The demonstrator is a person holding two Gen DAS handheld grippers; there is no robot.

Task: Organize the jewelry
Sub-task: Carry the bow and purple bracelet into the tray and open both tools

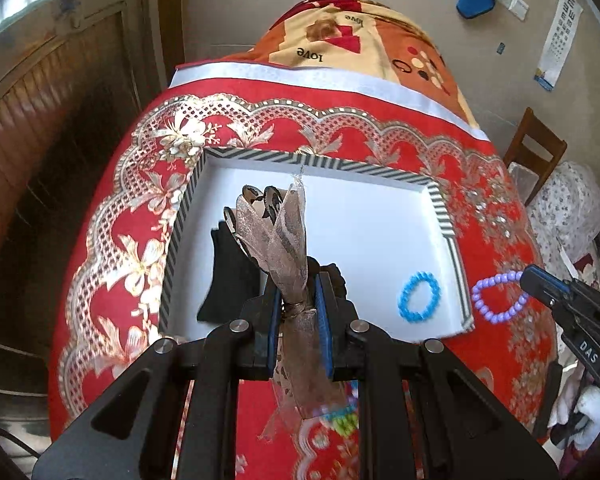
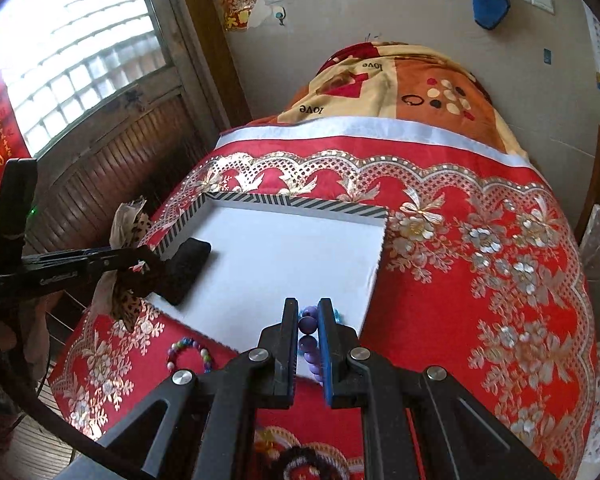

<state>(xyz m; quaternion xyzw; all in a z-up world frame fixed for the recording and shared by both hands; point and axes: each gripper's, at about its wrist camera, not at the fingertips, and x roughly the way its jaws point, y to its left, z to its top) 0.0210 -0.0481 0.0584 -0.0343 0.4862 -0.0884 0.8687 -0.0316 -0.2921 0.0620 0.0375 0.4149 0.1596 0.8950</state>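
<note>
My left claw [image 1: 298, 292] pinches a sheer bow [image 1: 288, 236] at its knot, its tails fanning out ahead over the tray [image 1: 436, 196]. A black pouch [image 1: 230, 268] lies in the tray just left of that claw, a blue bracelet [image 1: 419, 297] to its right. My right claw [image 2: 309, 322] pinches a purple bracelet [image 2: 308, 326] above the tray's near edge. A multicolour bracelet [image 2: 188, 354] rests on the red cloth [image 2: 480, 260] to its left.
</note>
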